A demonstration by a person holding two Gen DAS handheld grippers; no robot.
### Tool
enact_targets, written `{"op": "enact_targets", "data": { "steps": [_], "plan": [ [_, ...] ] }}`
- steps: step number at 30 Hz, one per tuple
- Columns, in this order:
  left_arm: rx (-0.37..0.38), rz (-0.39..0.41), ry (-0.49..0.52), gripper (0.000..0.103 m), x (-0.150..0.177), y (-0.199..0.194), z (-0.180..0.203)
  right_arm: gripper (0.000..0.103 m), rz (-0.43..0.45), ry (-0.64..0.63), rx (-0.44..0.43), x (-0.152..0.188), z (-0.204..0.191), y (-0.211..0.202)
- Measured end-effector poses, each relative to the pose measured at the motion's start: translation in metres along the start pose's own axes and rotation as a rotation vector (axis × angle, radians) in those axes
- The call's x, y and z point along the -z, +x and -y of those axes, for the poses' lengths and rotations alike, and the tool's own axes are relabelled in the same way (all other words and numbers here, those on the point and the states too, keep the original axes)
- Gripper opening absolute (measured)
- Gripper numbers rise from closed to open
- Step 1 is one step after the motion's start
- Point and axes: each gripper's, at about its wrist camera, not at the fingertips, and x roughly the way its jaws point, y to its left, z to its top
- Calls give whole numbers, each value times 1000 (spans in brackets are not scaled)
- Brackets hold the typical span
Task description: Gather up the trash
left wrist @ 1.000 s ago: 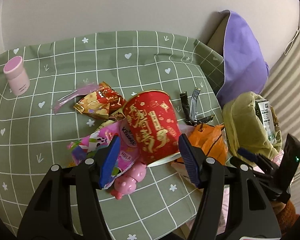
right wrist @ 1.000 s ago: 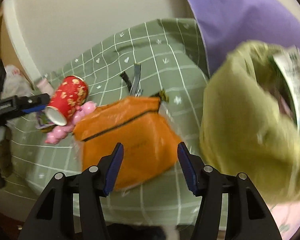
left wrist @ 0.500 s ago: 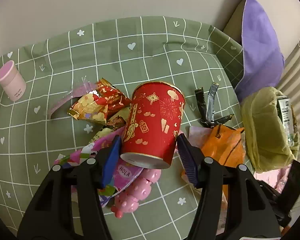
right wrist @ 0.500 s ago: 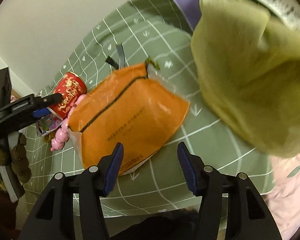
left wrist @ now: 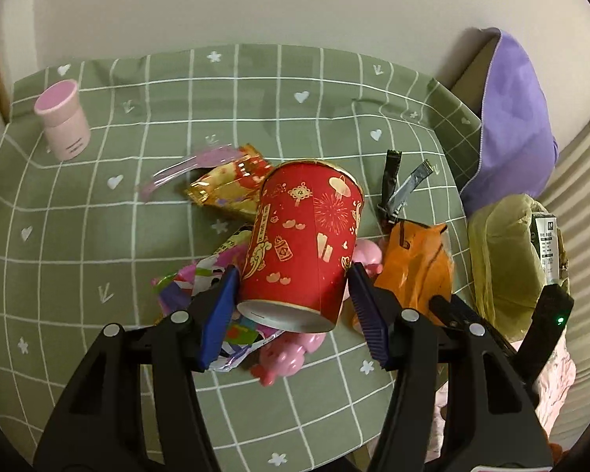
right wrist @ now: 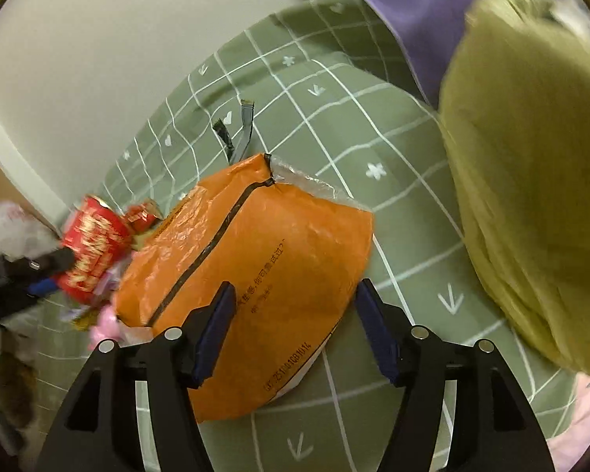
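Left gripper (left wrist: 293, 306) gripped the red cup (left wrist: 303, 240); right gripper (right wrist: 293, 326) stood wide open over the orange bag (right wrist: 251, 275).

The cup was clamped near its base between both pads, tilted, above a pile of wrappers (left wrist: 232, 188) and a pink toy (left wrist: 291, 354) on the green cloth (left wrist: 98, 236). The bag lay between the right fingers, whether touching I could not tell. The olive trash bag (right wrist: 531, 157) sat just right of it.

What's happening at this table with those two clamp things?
Someone is clearing trash off a green checked tablecloth. The left gripper is shut on a red paper cup, held above a pile of wrappers. The right gripper is open, its fingers astride an orange pouch. An olive trash bag waits at the table's edge.
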Motion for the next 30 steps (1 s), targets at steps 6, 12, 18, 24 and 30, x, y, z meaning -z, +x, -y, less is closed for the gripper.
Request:
{"op": "enact_targets", "data": {
  "steps": [6, 12, 18, 24, 30],
  "plan": [
    [-24, 38, -10, 54, 1, -18, -6, 9, -41, -198, 8, -5, -24, 9],
    [-9, 96, -16, 51, -7, -38, -5, 7, 40, -178, -64, -31, -27, -34],
    [17, 137, 20, 46, -13, -47, 2, 7, 154, -181, -54, -60, -24, -87],
    [-32, 78, 140, 54, -6, -25, 11, 7, 66, -230, -32, -54, -18, -97],
    [-90, 34, 160, 54, -7, -2, 8, 7, -29, -296, 23, -38, -10, -95]
  ]
}}
